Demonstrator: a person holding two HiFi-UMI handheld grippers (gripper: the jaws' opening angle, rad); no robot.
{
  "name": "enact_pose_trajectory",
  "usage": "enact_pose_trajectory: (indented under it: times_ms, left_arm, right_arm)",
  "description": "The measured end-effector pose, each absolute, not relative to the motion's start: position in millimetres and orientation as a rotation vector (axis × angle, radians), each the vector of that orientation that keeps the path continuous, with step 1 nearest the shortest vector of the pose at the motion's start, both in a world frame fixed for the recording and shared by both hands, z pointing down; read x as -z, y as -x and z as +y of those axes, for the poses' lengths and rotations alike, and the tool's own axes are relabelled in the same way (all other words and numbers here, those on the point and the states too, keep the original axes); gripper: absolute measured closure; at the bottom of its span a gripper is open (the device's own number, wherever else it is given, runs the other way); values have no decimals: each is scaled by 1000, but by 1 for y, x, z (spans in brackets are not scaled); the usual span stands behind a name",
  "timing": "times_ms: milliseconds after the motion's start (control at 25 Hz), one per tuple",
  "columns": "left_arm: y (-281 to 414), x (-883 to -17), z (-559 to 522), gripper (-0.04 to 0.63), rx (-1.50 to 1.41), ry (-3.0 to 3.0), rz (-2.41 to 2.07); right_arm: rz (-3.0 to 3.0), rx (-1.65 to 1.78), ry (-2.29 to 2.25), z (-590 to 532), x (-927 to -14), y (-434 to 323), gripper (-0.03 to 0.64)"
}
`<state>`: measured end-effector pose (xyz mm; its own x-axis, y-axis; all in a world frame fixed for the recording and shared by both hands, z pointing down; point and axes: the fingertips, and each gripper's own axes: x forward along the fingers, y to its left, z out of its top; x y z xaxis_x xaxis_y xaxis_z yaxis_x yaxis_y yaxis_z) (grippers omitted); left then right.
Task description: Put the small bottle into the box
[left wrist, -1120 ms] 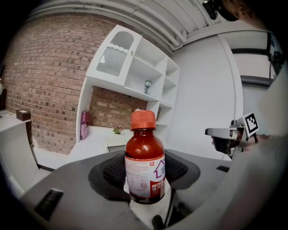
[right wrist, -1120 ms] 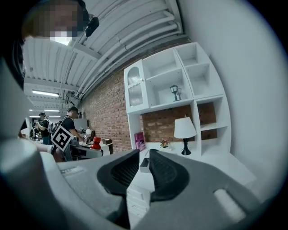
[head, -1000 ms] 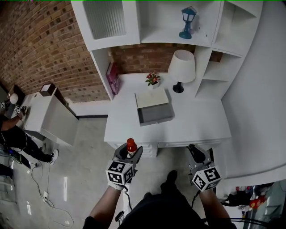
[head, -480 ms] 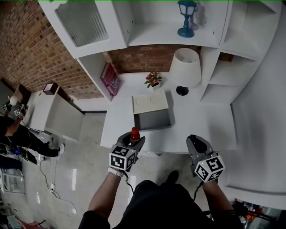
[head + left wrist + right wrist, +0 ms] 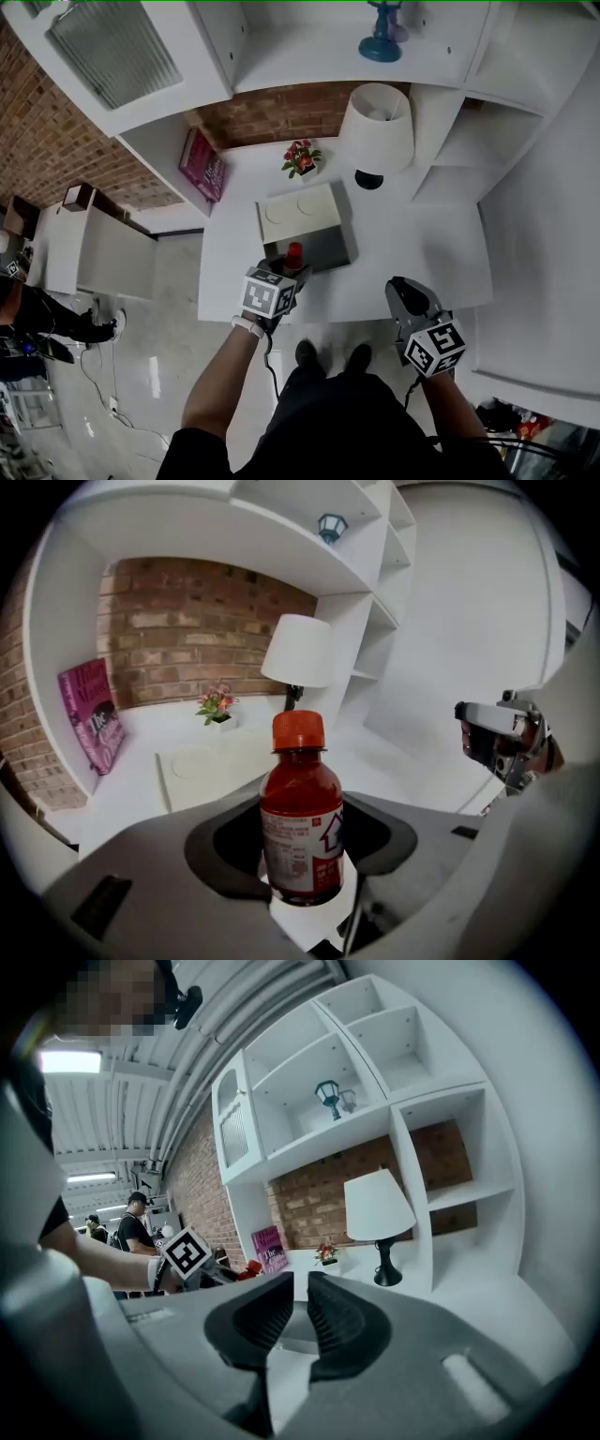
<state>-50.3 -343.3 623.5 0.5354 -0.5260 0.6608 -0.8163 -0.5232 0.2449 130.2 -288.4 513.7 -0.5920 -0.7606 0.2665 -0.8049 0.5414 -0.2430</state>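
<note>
A small bottle (image 5: pixel 302 822) of red liquid with a red cap (image 5: pixel 294 250) stands upright between the jaws of my left gripper (image 5: pixel 289 268), which is shut on it. In the head view the bottle hangs over the near edge of the open grey box (image 5: pixel 323 247). The box's white lid (image 5: pixel 298 208) lies back behind it. My right gripper (image 5: pixel 401 291) hovers at the desk's front edge, right of the box. Its jaws are shut with nothing between them (image 5: pixel 298 1312). The right gripper view shows the left gripper's marker cube (image 5: pixel 187 1252).
On the white desk (image 5: pixel 417 253) stand a white lamp (image 5: pixel 377 127), a small flower pot (image 5: pixel 302 157) and a pink book (image 5: pixel 202 164) leaning at the left. Shelves above carry a blue lantern (image 5: pixel 380 33). A low white cabinet (image 5: pixel 94 258) stands left on the floor.
The view has closed in on the desk. My left gripper carried the bottle forward from short of the desk to the box's near edge. The right gripper stayed by the desk's front edge.
</note>
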Motion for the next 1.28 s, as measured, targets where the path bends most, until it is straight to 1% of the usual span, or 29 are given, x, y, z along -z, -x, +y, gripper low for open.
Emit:
enact_pose_trajectory:
  times_ms: [160, 360, 840, 1280]
  left_arm:
    - [32, -654, -365, 380, -804, -2203, -910]
    - [19, -691, -388, 380, -915, -2147, -826]
    - [-11, -767, -395, 380, -1222, -1960, -625]
    - [-15, -788, -394, 374, -1189, -1885, -662]
  right_arm:
    - [-2594, -550, -1394, -294, -521, -128, 569]
    - [-2538, -593, -1477, -301, -531, -142, 569]
    - [-2451, -675, -1614, -319, -553, -175, 572]
    - [-2454, -663, -1620, -331, -549, -185, 572]
